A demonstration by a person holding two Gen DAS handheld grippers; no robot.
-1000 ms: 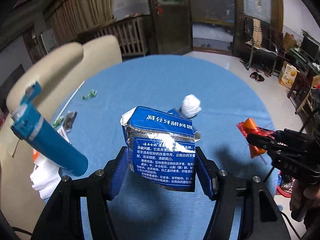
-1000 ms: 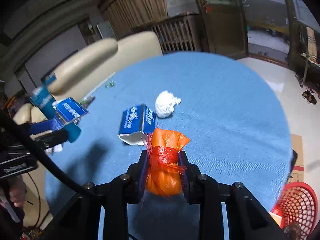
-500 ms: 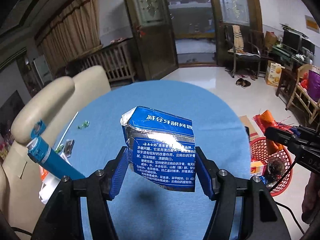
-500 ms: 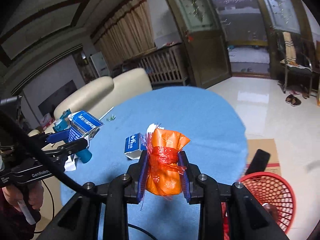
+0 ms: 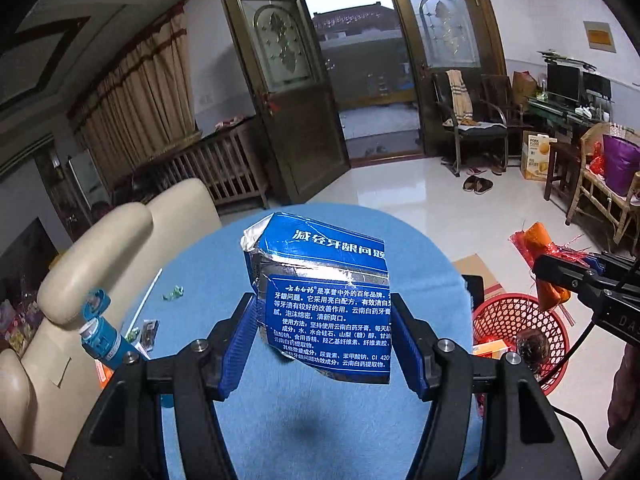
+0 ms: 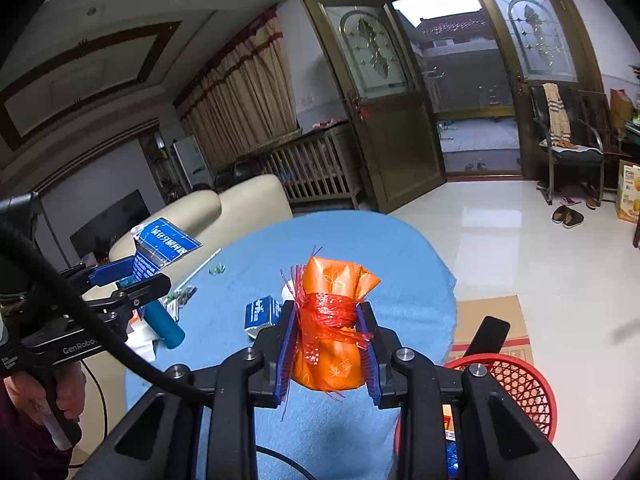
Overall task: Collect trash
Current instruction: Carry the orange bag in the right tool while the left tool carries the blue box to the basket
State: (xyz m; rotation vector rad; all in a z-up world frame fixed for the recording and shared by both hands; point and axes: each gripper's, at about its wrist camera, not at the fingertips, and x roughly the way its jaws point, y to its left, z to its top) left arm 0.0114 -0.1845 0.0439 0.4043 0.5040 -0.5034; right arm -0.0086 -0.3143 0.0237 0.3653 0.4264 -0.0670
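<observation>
My left gripper [image 5: 323,332] is shut on a crumpled blue toothpaste box [image 5: 324,300] with white print, held above the round blue table [image 5: 424,264]. That gripper and its box [image 6: 160,250] show at the left of the right wrist view. My right gripper [image 6: 326,344] is shut on an orange wrapper tied with red mesh [image 6: 330,328]; the same wrapper [image 5: 540,256] shows at the right of the left wrist view, over the red mesh basket [image 5: 520,336]. The basket [image 6: 516,384] stands on the floor by the table's right edge.
On the table lie a second blue box [image 6: 262,314], a teal tube [image 5: 106,340], a green scrap [image 5: 173,293], a white stick [image 5: 146,294] and small packets. Cream chairs [image 5: 100,248] stand at the left. Flat cardboard [image 6: 492,320] lies behind the basket.
Both grippers have risen and swung right with their loads. The red basket has come into view beside the table, and the white paper ball has dropped from sight.
</observation>
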